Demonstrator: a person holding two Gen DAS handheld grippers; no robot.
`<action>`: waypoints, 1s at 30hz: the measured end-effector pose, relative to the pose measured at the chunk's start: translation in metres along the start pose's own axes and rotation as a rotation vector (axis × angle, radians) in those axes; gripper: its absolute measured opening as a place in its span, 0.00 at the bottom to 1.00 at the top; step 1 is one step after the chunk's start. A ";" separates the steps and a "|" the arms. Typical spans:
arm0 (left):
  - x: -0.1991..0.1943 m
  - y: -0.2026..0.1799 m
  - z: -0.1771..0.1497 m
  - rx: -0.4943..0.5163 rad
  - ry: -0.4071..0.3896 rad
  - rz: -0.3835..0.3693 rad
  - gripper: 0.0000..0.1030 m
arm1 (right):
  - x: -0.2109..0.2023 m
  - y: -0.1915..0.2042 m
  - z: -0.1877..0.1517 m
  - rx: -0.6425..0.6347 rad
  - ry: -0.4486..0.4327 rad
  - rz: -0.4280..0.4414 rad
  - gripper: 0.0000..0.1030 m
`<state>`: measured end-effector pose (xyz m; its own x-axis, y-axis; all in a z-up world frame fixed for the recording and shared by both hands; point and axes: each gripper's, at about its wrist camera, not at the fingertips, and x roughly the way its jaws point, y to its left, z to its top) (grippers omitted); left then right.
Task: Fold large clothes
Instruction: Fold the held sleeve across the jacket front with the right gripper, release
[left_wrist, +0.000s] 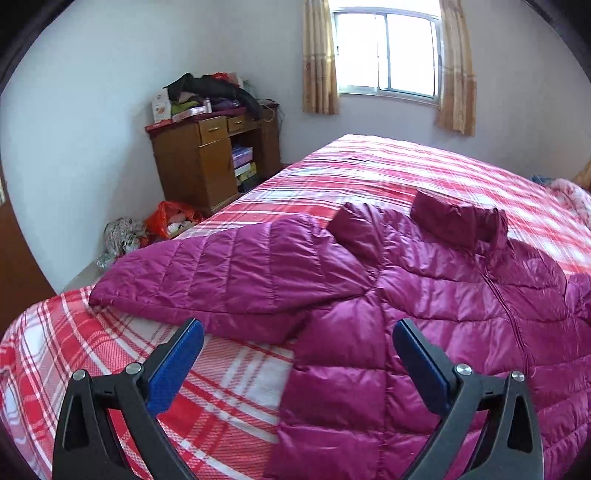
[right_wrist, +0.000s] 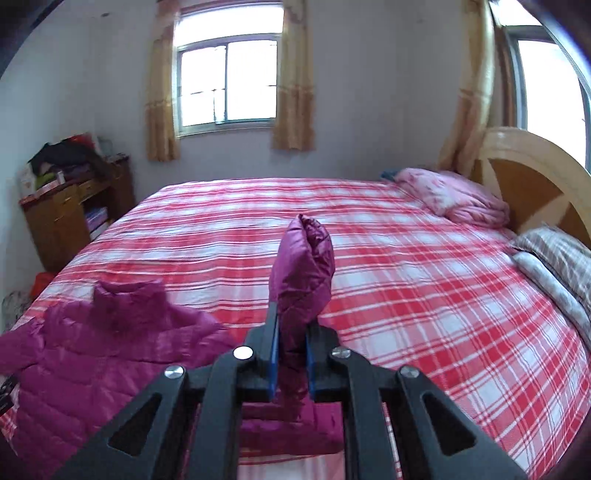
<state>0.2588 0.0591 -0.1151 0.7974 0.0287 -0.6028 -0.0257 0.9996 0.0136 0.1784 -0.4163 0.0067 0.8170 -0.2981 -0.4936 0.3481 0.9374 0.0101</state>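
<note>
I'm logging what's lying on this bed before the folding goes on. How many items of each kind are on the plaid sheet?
Magenta puffer jacket: 1
Pink floral quilt, bundled near the headboard: 1
Grey checked pillow at the right edge: 1
Total: 3

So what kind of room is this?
It looks like a bedroom in someone's home. There's a big bed with a red checked cover, a pink pillow by the wooden headboard, and curtains at the window. A purple puffy jacket lies on the bed.
</note>
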 end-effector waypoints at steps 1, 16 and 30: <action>0.001 0.005 0.000 -0.022 0.002 -0.002 0.99 | -0.002 0.024 -0.001 -0.035 -0.002 0.040 0.13; 0.004 0.011 -0.007 -0.003 -0.036 0.027 0.99 | 0.057 0.264 -0.089 -0.241 0.134 0.366 0.13; 0.017 0.001 -0.013 0.012 0.016 0.012 0.99 | 0.095 0.259 -0.099 0.040 0.312 0.743 0.73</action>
<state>0.2645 0.0604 -0.1355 0.7873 0.0411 -0.6153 -0.0279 0.9991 0.0310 0.3004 -0.1842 -0.1232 0.6776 0.4704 -0.5653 -0.2148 0.8617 0.4596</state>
